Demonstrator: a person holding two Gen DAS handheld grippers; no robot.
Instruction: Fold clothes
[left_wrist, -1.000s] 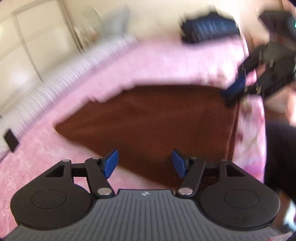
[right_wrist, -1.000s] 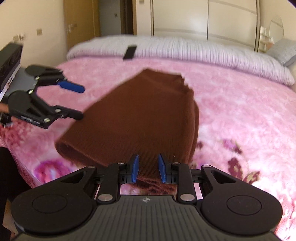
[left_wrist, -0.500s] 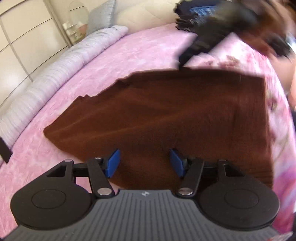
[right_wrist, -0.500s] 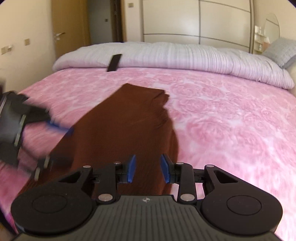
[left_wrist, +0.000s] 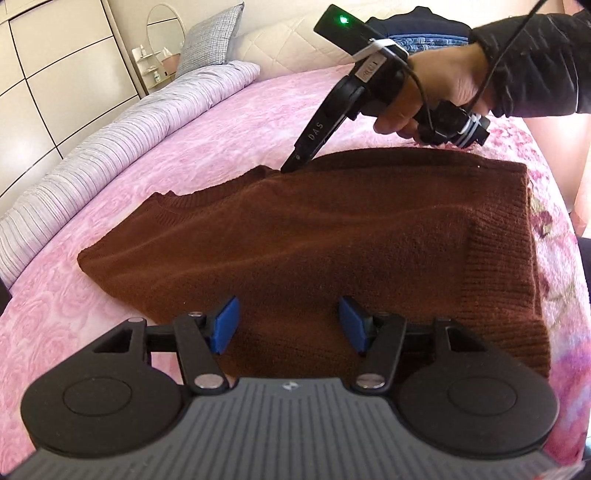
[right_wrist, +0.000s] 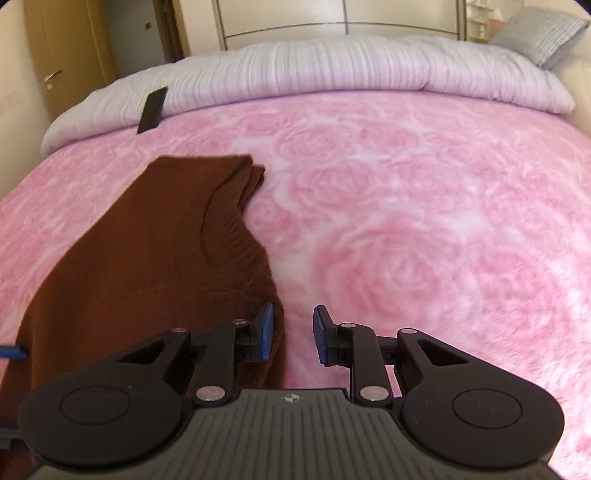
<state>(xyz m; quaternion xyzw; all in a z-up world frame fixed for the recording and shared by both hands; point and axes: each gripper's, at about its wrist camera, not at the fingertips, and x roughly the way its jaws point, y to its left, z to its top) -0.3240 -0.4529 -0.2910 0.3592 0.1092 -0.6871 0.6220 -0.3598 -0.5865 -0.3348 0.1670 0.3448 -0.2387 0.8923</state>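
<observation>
A brown knit sweater (left_wrist: 314, 236) lies folded flat on the pink bed cover; it also shows in the right wrist view (right_wrist: 155, 251). My left gripper (left_wrist: 290, 325) is open, low over the sweater's near long edge. My right gripper (right_wrist: 291, 334) is open at the sweater's far edge, its left finger over the knit and its right finger over the pink cover. In the left wrist view the right gripper's tip (left_wrist: 295, 162) touches down near the sweater's collar end, held by a hand (left_wrist: 443, 85).
The pink rose-pattern cover (right_wrist: 406, 221) spreads wide to the right. A rolled grey-striped duvet (right_wrist: 314, 74) lies along the far side, with a black flat object (right_wrist: 152, 109) on it. A grey pillow (left_wrist: 212, 35) and dark folded clothes (left_wrist: 417, 33) sit by the headboard.
Both grippers have moved in over the sweater. The left one came low over the near edge. The right one swung across to the far edge and opened wider.
</observation>
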